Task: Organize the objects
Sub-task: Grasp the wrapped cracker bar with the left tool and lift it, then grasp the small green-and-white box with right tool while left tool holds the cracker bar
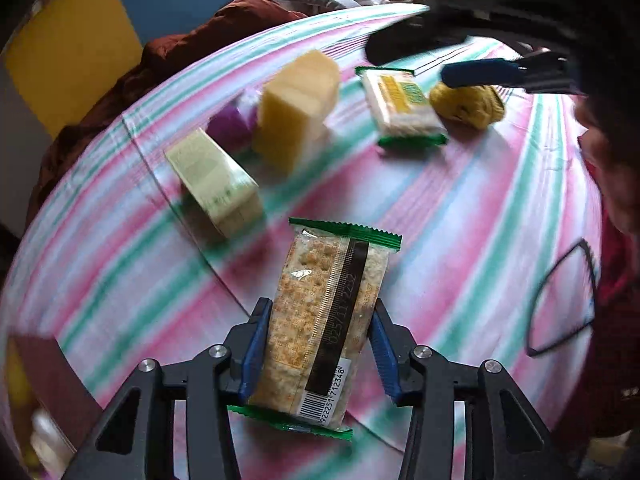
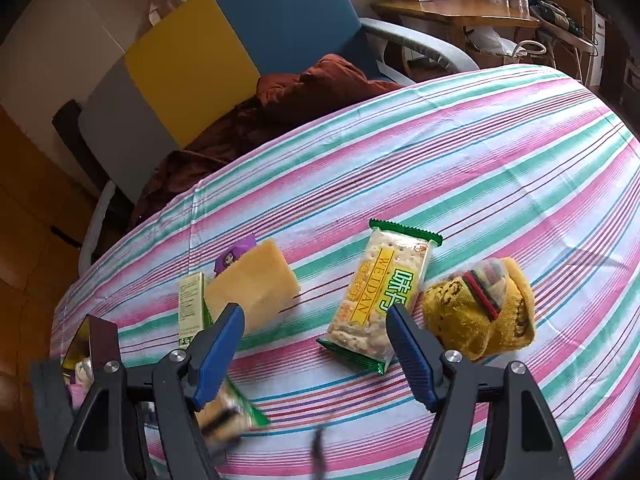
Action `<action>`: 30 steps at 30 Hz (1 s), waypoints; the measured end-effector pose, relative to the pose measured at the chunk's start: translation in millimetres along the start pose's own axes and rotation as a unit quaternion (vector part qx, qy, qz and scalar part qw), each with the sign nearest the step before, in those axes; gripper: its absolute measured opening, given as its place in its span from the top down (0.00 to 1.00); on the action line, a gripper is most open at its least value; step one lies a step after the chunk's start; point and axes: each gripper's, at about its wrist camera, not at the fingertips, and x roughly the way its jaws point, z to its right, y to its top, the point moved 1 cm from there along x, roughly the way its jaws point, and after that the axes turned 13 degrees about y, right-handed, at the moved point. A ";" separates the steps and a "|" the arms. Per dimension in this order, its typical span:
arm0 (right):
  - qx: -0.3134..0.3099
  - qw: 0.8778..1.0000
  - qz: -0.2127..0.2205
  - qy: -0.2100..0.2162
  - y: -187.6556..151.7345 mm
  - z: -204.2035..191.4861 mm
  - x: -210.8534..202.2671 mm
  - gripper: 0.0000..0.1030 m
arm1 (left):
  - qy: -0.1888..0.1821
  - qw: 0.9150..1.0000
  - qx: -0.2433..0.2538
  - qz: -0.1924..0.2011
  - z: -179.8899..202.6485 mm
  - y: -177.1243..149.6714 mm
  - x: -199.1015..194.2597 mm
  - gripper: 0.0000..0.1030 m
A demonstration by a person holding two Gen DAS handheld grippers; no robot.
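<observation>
A clear cracker packet [image 1: 324, 328] with green ends stands between the blue pads of my left gripper [image 1: 318, 336], which is shut on it just above the striped tablecloth [image 1: 460, 216]. In the right wrist view the same packet [image 2: 230, 412] is a blur at the lower left. My right gripper [image 2: 316, 314] hangs open and empty over the table, above a second cracker packet [image 2: 380, 296] and beside a yellow knitted item [image 2: 480, 308]. One of its blue fingers [image 1: 476, 74] shows at the far side in the left wrist view.
A yellow block [image 2: 252, 284], a green-and-white box [image 2: 192, 304] and a small purple item [image 2: 234, 254] lie at the left of the table. A dark container [image 2: 96, 340] sits at the left edge. Behind are a chair [image 2: 248, 40] and brown cloth [image 2: 312, 92].
</observation>
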 end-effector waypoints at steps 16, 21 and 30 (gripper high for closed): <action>-0.102 0.987 -0.076 0.095 -24.9 -54.5 28.4 0.29 | 0.021 0.993 -0.080 0.081 37.8 -78.0 -40.2 0.53; -0.127 0.980 -0.113 0.102 -32.5 -76.7 49.9 0.36 | 0.019 0.991 -0.080 0.102 38.5 -84.3 -42.4 0.53; -0.101 0.982 -0.147 0.065 -24.2 -85.2 91.8 0.37 | 0.008 0.986 -0.096 0.135 36.6 -100.1 -47.7 0.53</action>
